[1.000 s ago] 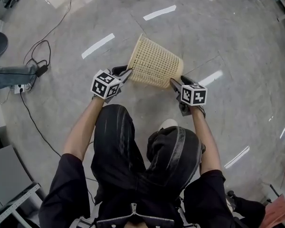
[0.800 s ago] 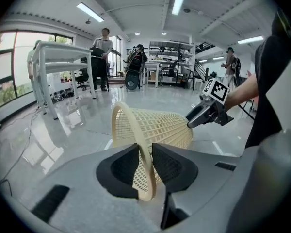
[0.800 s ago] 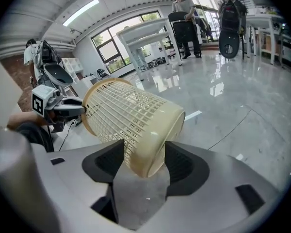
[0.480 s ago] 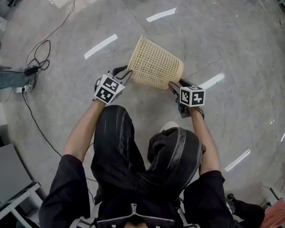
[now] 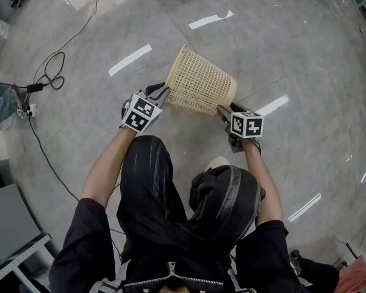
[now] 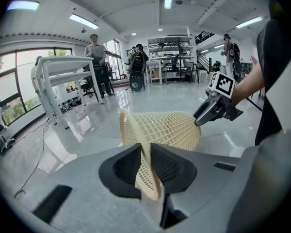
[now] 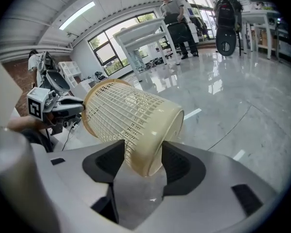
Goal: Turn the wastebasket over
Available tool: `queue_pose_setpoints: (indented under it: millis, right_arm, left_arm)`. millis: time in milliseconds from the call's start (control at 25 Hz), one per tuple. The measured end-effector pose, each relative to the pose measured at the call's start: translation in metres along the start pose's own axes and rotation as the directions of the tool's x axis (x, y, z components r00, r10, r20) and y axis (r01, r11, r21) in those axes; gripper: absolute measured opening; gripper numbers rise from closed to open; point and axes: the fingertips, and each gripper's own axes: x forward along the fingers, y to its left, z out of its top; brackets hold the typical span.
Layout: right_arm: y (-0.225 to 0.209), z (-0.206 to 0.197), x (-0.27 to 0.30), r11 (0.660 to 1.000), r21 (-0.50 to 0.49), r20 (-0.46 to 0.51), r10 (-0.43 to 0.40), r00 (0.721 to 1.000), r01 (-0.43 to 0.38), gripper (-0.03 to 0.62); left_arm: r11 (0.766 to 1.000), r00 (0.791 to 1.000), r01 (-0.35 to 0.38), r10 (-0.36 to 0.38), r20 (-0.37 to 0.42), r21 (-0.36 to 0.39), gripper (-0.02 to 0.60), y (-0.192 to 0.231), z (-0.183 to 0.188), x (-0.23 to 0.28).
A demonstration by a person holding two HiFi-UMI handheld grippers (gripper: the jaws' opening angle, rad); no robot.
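Since the wastebasket (image 5: pixel 201 84), hanging sideways above the floor (image 5: pixel 293 41), is looking light and springy, I am gripping its stiffer base edge with the right claw (image 5: pixel 221 110) and pinching its rim with the left claw (image 5: pixel 161 93), whose jaws have just been closing.

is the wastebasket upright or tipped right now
Tipped on its side: the wastebasket points its mouth sideways, rim pinched in the left gripper, whose jaws have just been closing, base in the right gripper.

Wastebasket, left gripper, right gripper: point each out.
wastebasket (image 5: pixel 202 83), head view, mesh side wall.
left gripper (image 6: pixel 146 148), left gripper view, between jaws that just closed further on the rim.
right gripper (image 7: pixel 143 145), right gripper view, between jaws at the base.
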Motion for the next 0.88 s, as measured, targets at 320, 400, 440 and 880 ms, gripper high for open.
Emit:
queue_pose_setpoints:
  millis: [320, 400, 440, 880]
  right_arm:
    - [-0.014, 0.028, -0.038, 0.996, 0.037, 0.110, -0.080, 0.991, 0.076, 0.244]
    - [-0.022, 0.036, -0.055, 0.993, 0.059, 0.146, -0.113, 0.983, 0.105, 0.244]
    - [-0.025, 0.041, -0.063, 0.990, 0.069, 0.163, -0.131, 0.978, 0.121, 0.244]
    - [-0.073, 0.041, -0.177, 0.941, 0.078, 0.246, -0.337, 0.909, 0.328, 0.244]
  left_arm:
    - [0.995, 0.996, 0.084, -0.083, 0.022, -0.045, 0.071, -0.013, 0.020, 0.009]
    - [0.992, 0.992, 0.119, -0.117, 0.037, -0.049, 0.075, -0.021, 0.026, 0.015]
    - [0.990, 0.990, 0.135, -0.133, 0.043, -0.048, 0.079, -0.026, 0.029, 0.018]
    - [0.939, 0.936, 0.343, -0.340, 0.088, -0.023, 0.097, -0.111, 0.069, 0.071]
